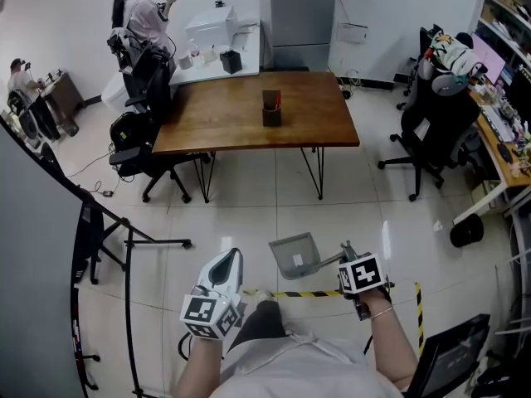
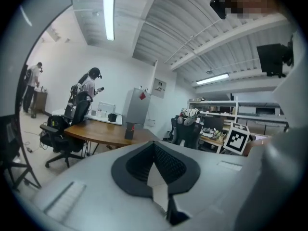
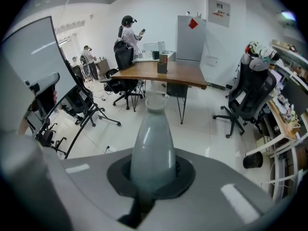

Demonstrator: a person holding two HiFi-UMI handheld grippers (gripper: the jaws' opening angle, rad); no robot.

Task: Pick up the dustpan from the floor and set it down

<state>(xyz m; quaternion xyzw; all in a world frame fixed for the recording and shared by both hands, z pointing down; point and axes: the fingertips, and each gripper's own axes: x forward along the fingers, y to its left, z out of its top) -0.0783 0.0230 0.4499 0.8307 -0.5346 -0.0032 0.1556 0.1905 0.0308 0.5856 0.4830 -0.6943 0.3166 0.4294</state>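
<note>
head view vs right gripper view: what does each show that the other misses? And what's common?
Only the head view: the whole dustpan with its scoop, left of the right gripper, plus the striped floor tape and the left gripper.
Only the right gripper view: the jaws shut on a tapered grey handle.
Both: the wooden table, the black office chair and the standing person.

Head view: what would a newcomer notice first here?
The grey plastic dustpan, low centre, has its handle clamped in the right gripper, just beyond the yellow-and-black striped floor tape. Behind it, mid-room, stands a brown wooden table on thin black legs, with a person standing beyond its left end.
</note>
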